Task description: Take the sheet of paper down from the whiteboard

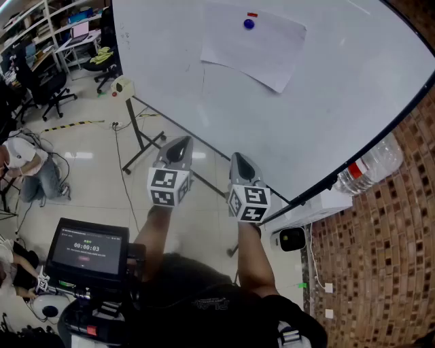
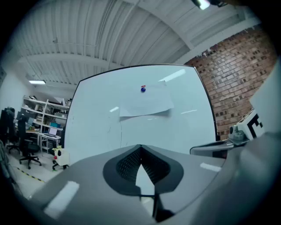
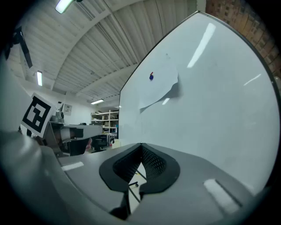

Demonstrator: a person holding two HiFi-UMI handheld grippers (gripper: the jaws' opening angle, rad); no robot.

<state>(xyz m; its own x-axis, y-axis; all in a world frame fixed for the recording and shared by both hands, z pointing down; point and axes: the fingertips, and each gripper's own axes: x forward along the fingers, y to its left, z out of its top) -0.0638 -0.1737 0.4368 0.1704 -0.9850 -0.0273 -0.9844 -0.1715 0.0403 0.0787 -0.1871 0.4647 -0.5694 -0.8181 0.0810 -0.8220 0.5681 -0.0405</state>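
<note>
both tongs [image 1: 178, 148] [image 1: 241, 163] closed, level

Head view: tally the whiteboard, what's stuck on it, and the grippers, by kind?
Whiteboard: 1
Sheet of paper: 1
Blue magnet: 1
Small red piece: 1
Grippers: 2, the left gripper and the right gripper, both shut and empty
Total: 6

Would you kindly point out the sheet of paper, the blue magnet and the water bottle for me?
sheet of paper [image 1: 258, 53]: head view, on its blank middle.
blue magnet [image 1: 249, 24]: head view, on its round face.
water bottle [image 1: 372, 165]: head view, on its clear body.
</note>
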